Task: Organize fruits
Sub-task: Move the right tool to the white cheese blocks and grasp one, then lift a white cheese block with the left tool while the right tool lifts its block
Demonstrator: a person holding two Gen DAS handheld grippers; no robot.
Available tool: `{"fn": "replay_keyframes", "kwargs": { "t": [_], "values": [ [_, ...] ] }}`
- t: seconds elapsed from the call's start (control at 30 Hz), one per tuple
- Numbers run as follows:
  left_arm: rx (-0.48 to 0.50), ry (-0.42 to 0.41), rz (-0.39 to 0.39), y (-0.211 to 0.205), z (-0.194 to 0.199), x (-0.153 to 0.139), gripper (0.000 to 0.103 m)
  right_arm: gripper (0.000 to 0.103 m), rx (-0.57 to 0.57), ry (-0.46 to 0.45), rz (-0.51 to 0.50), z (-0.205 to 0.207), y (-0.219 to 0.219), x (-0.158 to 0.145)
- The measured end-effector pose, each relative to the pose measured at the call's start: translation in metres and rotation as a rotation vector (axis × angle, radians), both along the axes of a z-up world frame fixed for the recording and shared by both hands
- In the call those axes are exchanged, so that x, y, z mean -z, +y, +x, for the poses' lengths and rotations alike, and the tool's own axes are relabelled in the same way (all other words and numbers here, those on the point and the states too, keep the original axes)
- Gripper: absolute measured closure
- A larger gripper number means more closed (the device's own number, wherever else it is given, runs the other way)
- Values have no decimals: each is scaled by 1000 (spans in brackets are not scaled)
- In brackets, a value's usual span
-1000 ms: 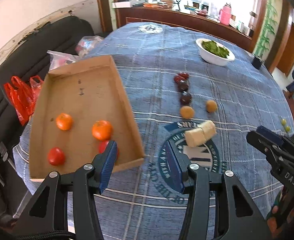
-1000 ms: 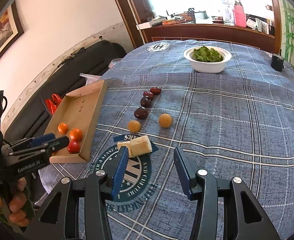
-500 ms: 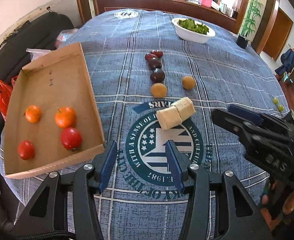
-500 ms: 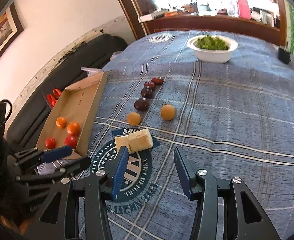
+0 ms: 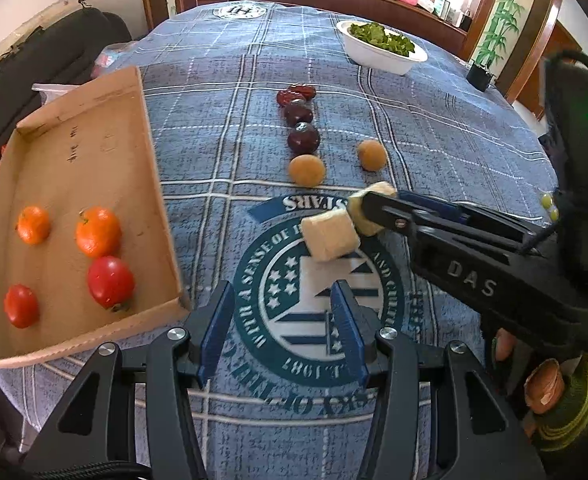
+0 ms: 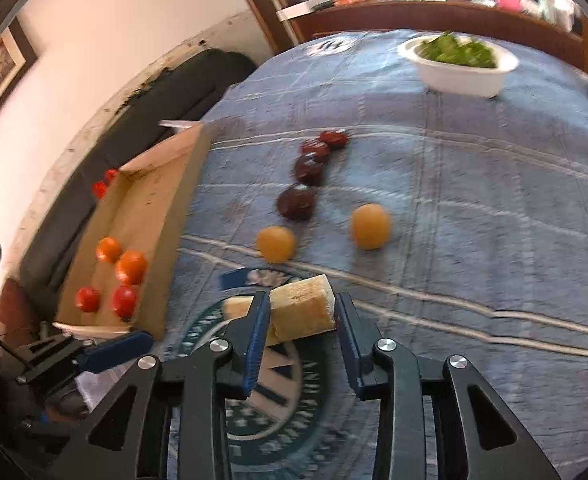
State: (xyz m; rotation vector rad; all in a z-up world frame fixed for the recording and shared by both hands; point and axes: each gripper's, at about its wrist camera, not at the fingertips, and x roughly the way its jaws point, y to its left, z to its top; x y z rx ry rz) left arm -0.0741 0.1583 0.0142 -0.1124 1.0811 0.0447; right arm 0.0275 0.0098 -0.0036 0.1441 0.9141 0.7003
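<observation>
I am holding the left gripper (image 5: 280,330) low over the printed round emblem (image 5: 318,300) on the blue plaid tablecloth (image 5: 222,80), its blue-padded fingers spread apart with nothing between them. My right gripper (image 6: 299,320) is sitting with its jaws parted on either side of a pale, rough-faced cube (image 6: 302,312) that looks like cut sugarcane; I cannot tell whether the pads are touching it. A second matching block (image 5: 330,236) is lying against it on the emblem. Just beyond them two round, matte yellow-orange fruits (image 5: 307,170) are resting on the cloth, and behind those a row of glossy dark red fruits (image 5: 303,139) is running toward the white bowl (image 5: 382,56) of leafy greens. To the left, the shallow brown cardboard tray (image 5: 78,152) is holding two dimpled orange tangerines (image 5: 97,232) and two smooth red tomatoes (image 5: 111,282), all loosely clustered in its near half.
</observation>
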Motion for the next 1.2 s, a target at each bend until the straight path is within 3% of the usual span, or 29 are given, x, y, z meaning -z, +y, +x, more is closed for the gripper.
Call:
{"fn": "replay_keyframes", "kwargs": {
  "t": [0.17, 0.33, 0.57, 0.67, 0.77, 1.2],
  "values": [
    [22, 14, -30, -7, 17, 6, 54, 69, 26, 20, 15, 9, -20, 4],
    [36, 29, -48, -14, 29, 10, 54, 67, 13, 18, -7, 12, -13, 8],
    [28, 31, -51, -21, 46, 20, 55, 67, 77, -16, 37, 6, -48, -6],
    [17, 15, -23, -22, 49, 24, 70, 67, 100, -28, 56, 4, -63, -16],
    [19, 12, -16, -23, 49, 23, 71, 67, 113, -41, 69, 1, -71, -24],
    [-42, -119, 43, 2, 23, -26, 71, 68, 88, -84, 90, -20, -63, -46]
  ]
}}
